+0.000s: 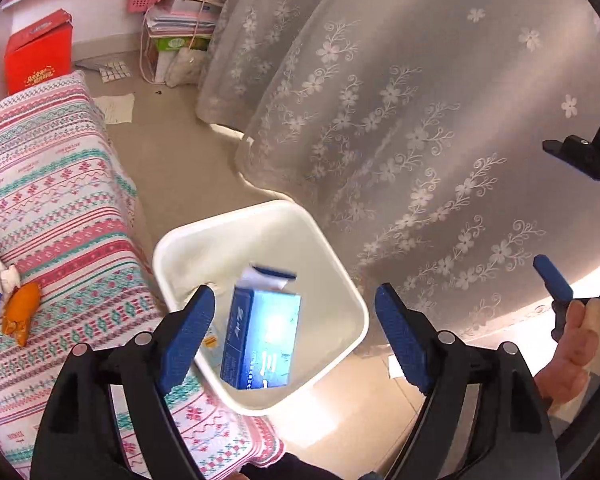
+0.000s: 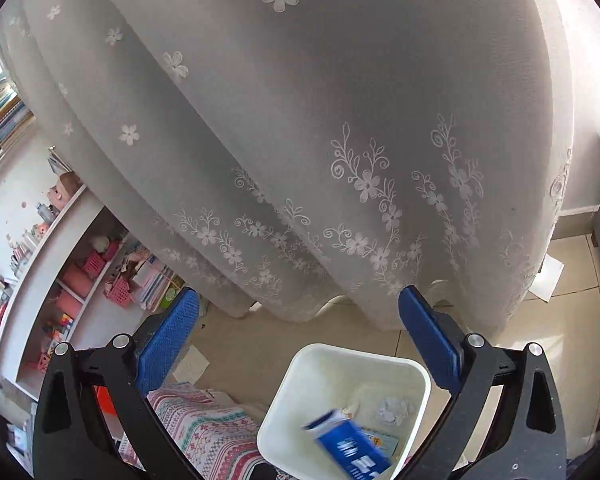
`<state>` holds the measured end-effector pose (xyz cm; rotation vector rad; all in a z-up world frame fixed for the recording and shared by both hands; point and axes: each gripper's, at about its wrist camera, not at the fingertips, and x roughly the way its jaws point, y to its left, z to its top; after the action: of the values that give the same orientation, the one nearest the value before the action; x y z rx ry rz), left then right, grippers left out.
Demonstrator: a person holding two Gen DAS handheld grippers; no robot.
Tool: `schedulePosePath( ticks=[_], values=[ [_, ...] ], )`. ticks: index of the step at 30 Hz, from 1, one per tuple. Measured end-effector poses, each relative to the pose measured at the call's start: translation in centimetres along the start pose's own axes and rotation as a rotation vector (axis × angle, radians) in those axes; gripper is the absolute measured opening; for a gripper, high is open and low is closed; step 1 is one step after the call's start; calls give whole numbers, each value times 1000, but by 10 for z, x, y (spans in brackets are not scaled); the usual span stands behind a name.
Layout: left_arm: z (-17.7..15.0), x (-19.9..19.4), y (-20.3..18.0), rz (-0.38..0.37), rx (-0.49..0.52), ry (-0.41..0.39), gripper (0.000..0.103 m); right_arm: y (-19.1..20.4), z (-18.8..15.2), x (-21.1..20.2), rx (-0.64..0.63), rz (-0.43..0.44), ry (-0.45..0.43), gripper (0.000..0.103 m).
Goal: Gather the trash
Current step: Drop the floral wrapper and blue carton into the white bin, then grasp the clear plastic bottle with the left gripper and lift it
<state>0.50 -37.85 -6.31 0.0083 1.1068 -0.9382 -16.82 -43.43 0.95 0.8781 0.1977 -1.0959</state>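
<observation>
Blue carton [image 1: 262, 332] in white bin [image 1: 336, 248], atop crumpled paper [image 2: 394, 410].

white square plastic bin [image 1: 340, 280] showing plain | blue-and-white cardboard box [image 1: 262, 336] showing white lettering | grey sheer curtain [image 1: 420, 100] showing white embroidered flowers | pink-teal-white striped bedspread [image 1: 52, 208] | red cardboard box [image 1: 38, 54]

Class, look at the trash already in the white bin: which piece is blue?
The blue carton, large and blurred, over the white bin's opening between the open left gripper's fingers. The crumpled paper on the bin floor is white.
</observation>
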Motion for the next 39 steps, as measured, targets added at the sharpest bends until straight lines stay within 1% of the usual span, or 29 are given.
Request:
schedulePosePath(
  ticks=[3, 5, 8, 10, 13, 15, 18, 20, 24, 29, 32, 34, 35, 37, 39],
  values=[
    [10, -18, 31, 102, -29, -3, 80, 9, -6, 3, -23, 35, 41, 96],
    [20, -38, 64, 190, -57, -11, 80, 20, -13, 10, -73, 64, 101, 96],
    [34, -71, 122, 374, -106, -21, 80, 39, -30, 20, -154, 115, 205, 96],
    [43, -90, 164, 504, -149, -17, 80, 53, -43, 22, -211, 142, 255, 96],
    [50, -110, 230, 624, -219, 44, 80, 73, -62, 25, -291, 179, 324, 96],
    [47, -118, 269, 665, -277, 90, 80, 84, -73, 25, -329, 199, 363, 96],
    [36, -124, 321, 691, -376, 139, 80, 100, -90, 26, -389, 228, 421, 96],
    [27, -124, 347, 704, -434, 159, 80, 107, -100, 25, -419, 237, 448, 96],
    [12, -115, 384, 687, -528, 187, 80, 121, -117, 25, -478, 247, 481, 96],
    [3, -102, 415, 633, -633, 181, 80, 135, -137, 29, -527, 262, 543, 96],
    [-1, -94, 429, 592, -675, 183, 80, 142, -147, 29, -566, 263, 553, 96],
    [-4, -89, 434, 570, -685, 190, 72, 147, -154, 29, -598, 263, 559, 96],
    [-5, -88, 437, 551, -689, 196, 62, 149, -157, 30, -610, 262, 564, 96],
    [-7, -93, 437, 553, -687, 178, 61, 152, -162, 31, -630, 262, 576, 96],
    [-7, -108, 434, 561, -686, 132, 60, 155, -166, 33, -639, 271, 597, 96]
  ],
)
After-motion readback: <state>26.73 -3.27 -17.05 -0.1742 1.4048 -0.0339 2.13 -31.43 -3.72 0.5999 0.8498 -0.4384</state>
